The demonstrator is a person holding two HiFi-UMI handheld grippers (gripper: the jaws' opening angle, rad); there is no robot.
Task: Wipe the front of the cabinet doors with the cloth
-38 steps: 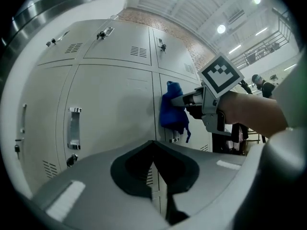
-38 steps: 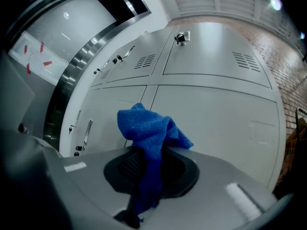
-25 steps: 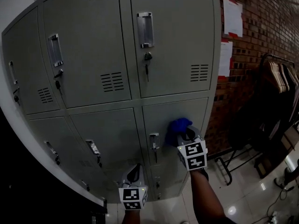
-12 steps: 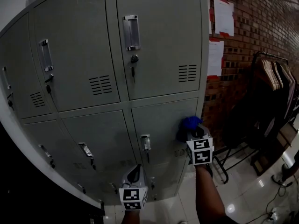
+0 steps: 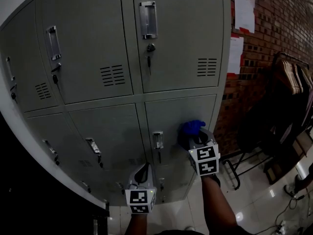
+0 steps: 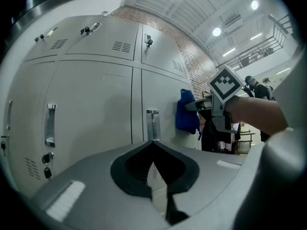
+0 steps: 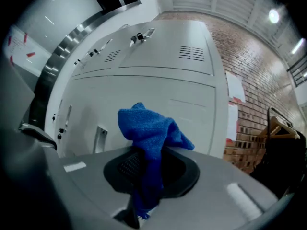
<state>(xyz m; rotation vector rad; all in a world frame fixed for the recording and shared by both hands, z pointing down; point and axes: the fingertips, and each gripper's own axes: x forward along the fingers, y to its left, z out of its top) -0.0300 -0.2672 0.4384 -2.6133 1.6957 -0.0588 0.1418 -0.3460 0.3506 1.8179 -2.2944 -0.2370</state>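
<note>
The grey metal cabinet [image 5: 98, 48] has two rows of doors with handles and vents. My right gripper [image 5: 195, 137] is shut on a blue cloth [image 5: 192, 127] and holds it against the lower right door [image 5: 176, 110], right of that door's handle [image 5: 157, 140]. In the right gripper view the blue cloth [image 7: 151, 131] bunches out of the right gripper [image 7: 147, 153] toward the door. My left gripper [image 5: 143, 174] hangs lower, in front of the bottom doors, shut and empty. The left gripper view shows the left gripper [image 6: 153, 143], the blue cloth [image 6: 186, 111] and the right gripper's marker cube [image 6: 224, 84].
A brick wall [image 5: 274, 28] with pinned papers [image 5: 243, 11] stands right of the cabinet. A clothes rack with hangers [image 5: 292, 80] stands at the far right on a glossy tiled floor [image 5: 254, 204]. Keys hang in the upper doors' locks [image 5: 149, 49].
The right gripper slid the cloth right across the lower right door, then back left toward the handle. The left gripper stayed low. The head view shifted a little.
</note>
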